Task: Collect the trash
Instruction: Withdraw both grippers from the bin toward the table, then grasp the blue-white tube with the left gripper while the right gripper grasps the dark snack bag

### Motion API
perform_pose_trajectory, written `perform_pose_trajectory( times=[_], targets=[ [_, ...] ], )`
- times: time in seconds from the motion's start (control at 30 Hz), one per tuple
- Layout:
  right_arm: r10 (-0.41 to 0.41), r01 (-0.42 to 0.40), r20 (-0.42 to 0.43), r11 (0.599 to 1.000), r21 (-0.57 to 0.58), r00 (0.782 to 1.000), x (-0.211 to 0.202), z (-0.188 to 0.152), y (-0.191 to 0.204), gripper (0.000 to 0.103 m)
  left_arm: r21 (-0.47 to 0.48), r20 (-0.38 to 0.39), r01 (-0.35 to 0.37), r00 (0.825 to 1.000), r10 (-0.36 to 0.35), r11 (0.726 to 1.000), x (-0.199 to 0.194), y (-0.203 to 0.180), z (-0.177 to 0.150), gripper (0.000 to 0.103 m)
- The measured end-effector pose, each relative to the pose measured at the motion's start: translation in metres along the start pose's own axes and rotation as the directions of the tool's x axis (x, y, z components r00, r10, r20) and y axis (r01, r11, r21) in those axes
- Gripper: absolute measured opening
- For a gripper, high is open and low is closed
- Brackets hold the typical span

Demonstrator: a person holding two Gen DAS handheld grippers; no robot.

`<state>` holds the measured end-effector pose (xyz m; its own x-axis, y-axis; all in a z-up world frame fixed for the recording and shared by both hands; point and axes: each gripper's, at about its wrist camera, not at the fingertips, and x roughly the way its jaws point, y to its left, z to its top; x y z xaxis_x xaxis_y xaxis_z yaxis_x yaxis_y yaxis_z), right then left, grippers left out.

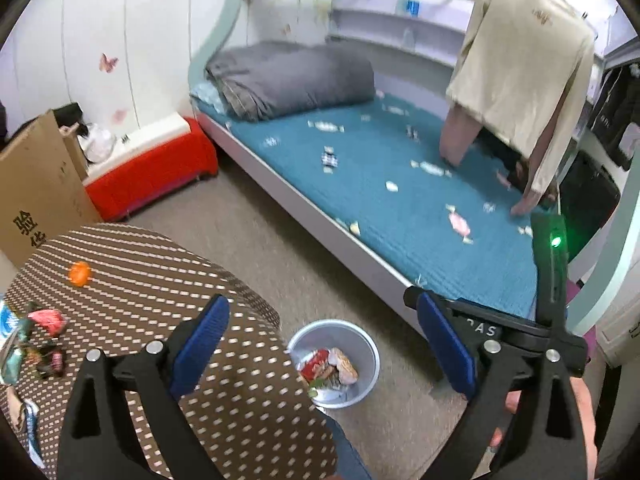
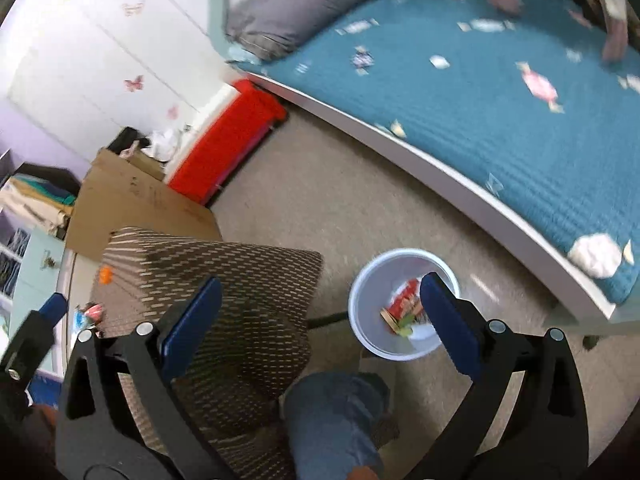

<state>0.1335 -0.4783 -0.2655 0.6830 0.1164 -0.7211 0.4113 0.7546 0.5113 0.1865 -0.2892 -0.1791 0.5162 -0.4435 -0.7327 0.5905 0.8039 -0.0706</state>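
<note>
A grey bin (image 1: 366, 344) stands on the floor by the table, holding several wrappers (image 1: 332, 366); it also shows in the right wrist view (image 2: 364, 300) with wrappers (image 2: 402, 308) inside. More wrappers (image 1: 46, 330) lie at the left of the brown patterned table (image 1: 160, 280), with an orange piece (image 1: 79, 273) further back. My left gripper (image 1: 324, 320) is open and empty, above the table edge and the bin. My right gripper (image 2: 320, 296) is open and empty, above the bin. Its black body shows in the left wrist view (image 1: 548, 280).
A bed with a teal cover (image 1: 400, 184) and a folded grey quilt (image 1: 288, 76) runs along the right. A red box (image 1: 148, 172) and a cardboard box (image 1: 36, 184) stand at the left. Clothes (image 1: 524, 72) hang over the bed. My leg in jeans (image 2: 332, 416) is below.
</note>
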Motion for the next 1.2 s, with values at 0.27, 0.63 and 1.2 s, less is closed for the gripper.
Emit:
perform_pose_trajectory(
  times=[0.27,0.63,1.2],
  targets=[
    [0.086,-0.073,0.067,0.981,-0.177,0.994,-0.046,-0.006,0.093,0.097,-0.037,0.112,-0.015,0.994,0.019,0.999,-0.070,0.035,-0.015,0.094],
    [0.175,-0.152,0.034,0.921,-0.358,0.984,-0.052,-0.036,0.185,0.097,-0.143,0.189,-0.103,0.973,0.130,0.984,-0.135,0.107,-0.049,0.095],
    [0.217,-0.275,-0.171,0.695,-0.665,0.961,0.013,-0.102,0.312,0.097,-0.365,0.087,-0.286,0.937,0.339,0.886,-0.161,0.263,-0.140,0.094]
  ],
)
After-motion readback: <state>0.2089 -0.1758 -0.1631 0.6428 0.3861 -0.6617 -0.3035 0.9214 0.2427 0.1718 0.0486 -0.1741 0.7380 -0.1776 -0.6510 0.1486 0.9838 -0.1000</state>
